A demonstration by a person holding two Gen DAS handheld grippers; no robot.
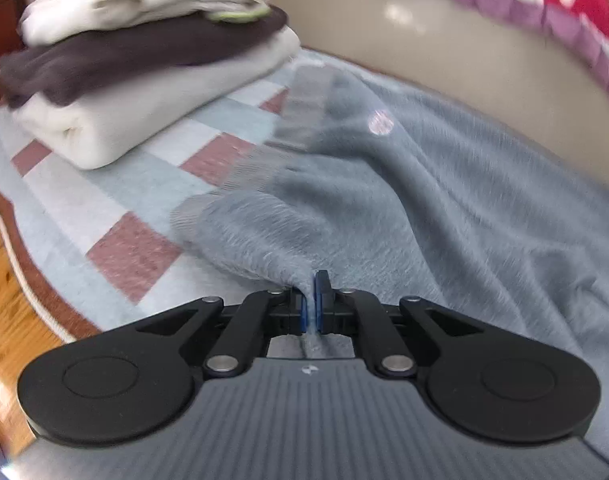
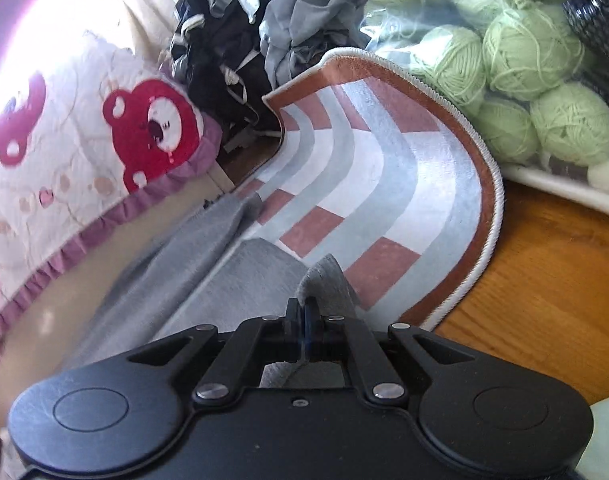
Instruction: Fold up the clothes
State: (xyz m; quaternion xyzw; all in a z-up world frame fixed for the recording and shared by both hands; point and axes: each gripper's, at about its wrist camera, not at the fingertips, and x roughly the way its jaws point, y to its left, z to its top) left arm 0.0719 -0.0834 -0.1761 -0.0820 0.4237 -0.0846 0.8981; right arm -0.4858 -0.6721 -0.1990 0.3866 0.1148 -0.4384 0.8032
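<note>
A fuzzy grey-blue garment [image 1: 444, 200] lies spread over a checked rug [image 1: 104, 200]. My left gripper [image 1: 313, 300] is shut on a pinched fold of its near edge, and the fabric rises into the blue pads. In the right wrist view the same grey garment [image 2: 208, 280] stretches away to the left, and my right gripper [image 2: 304, 320] is shut on a raised corner of it. Cloth hangs down behind both pairs of fingers.
A stack of folded clothes [image 1: 144, 52], white and dark, sits on the rug's far left. A bed edge with a bear-print quilt [image 2: 84, 140] borders the rug. A heap of dark clothes [image 2: 232, 52] and a bag of green yarn balls [image 2: 512, 60] lie beyond the rug [image 2: 384, 168]. Wooden floor [image 2: 544, 280] shows at right.
</note>
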